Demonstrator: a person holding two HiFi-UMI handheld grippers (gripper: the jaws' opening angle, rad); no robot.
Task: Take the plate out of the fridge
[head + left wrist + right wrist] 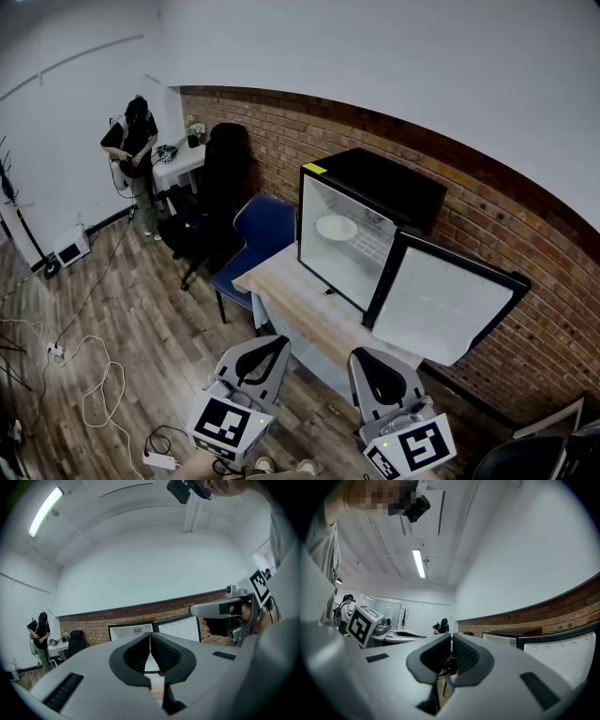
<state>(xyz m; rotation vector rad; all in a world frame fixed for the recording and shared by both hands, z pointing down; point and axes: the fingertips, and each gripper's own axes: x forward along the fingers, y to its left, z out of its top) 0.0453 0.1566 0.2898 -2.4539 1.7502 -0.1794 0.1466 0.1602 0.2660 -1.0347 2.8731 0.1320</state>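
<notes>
A white plate (336, 227) lies on a shelf inside the black mini fridge (375, 187). The fridge stands on a wooden table (291, 300), and its door (441, 305) is swung open to the right. Both grippers are held low in front of the table, well short of the fridge. My left gripper (281, 343) (150, 637) is shut with nothing in it and points at the fridge (131, 631). My right gripper (367, 357) (451, 641) is also shut and empty, its jaws aimed leftwards past the table. The plate does not show in either gripper view.
A blue chair (267, 234) and a black office chair (220, 178) stand left of the table. A person (136, 150) stands at a small desk at the far left. Cables (94, 394) trail over the wooden floor. A brick wall (525, 234) runs behind the fridge.
</notes>
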